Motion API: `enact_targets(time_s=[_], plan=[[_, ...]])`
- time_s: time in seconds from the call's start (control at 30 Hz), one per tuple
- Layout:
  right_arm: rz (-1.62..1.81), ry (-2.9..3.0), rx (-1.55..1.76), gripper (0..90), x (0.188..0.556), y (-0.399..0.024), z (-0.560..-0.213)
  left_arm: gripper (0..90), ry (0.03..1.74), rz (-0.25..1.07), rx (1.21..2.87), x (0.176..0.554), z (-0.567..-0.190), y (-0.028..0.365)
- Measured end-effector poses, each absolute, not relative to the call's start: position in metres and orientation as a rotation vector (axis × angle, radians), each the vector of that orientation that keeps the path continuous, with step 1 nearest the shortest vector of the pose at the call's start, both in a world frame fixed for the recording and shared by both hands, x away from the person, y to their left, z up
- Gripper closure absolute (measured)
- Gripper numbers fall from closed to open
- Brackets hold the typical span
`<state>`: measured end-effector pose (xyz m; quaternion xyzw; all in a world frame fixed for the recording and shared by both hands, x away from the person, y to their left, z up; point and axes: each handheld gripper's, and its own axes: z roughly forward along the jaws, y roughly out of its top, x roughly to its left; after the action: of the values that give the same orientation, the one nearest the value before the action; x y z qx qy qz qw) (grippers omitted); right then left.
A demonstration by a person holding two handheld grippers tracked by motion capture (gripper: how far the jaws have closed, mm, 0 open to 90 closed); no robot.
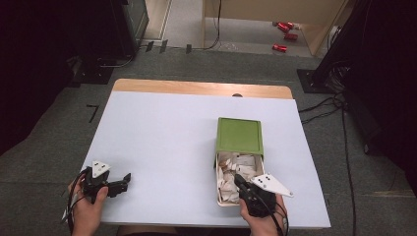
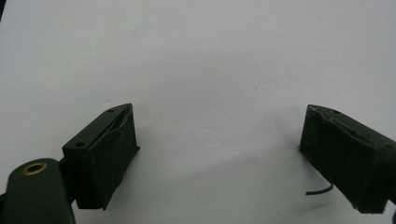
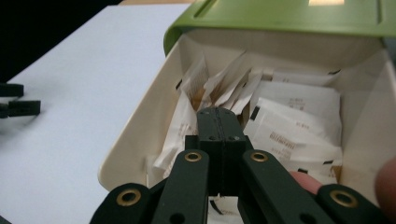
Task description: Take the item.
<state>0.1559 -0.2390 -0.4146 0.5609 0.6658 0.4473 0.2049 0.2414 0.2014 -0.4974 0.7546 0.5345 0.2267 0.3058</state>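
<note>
High view: right gripper [image 1: 242, 181] sits over near end of cream box [image 1: 219, 199], jaws pressed together, nothing seen between them. Green lid [image 1: 239, 135] slid partway off, covering the box's far half just ahead of the jaws. Right gripper view: closed jaws point down among white paper packets [image 3: 289, 126] inside box. Left gripper [image 1: 123, 182] well apart to the left, low over bare white table [image 1: 162, 142], jaws spread wide, holding nothing.
</note>
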Motion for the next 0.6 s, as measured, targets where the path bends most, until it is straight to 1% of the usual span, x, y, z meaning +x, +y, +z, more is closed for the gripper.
enact_targets(time_s=[0.27,0.4,0.47,0.6], plan=[[1.279,1.802,1.551,90.0,0.157,-0.247,-0.399,11.2,1.415,0.600,1.998,0.241,-0.497,0.201],[1.276,1.851,1.565,90.0,0.158,-0.247,-0.401,11.2,1.415,0.600,1.997,0.241,-0.497,0.201],[1.273,1.885,1.578,83.8,0.159,-0.245,-0.406,11.2,1.415,0.600,1.998,0.241,-0.497,0.201],[1.263,1.920,1.594,77.0,0.160,-0.240,-0.417,11.2,1.415,0.600,1.998,0.241,-0.497,0.201]])
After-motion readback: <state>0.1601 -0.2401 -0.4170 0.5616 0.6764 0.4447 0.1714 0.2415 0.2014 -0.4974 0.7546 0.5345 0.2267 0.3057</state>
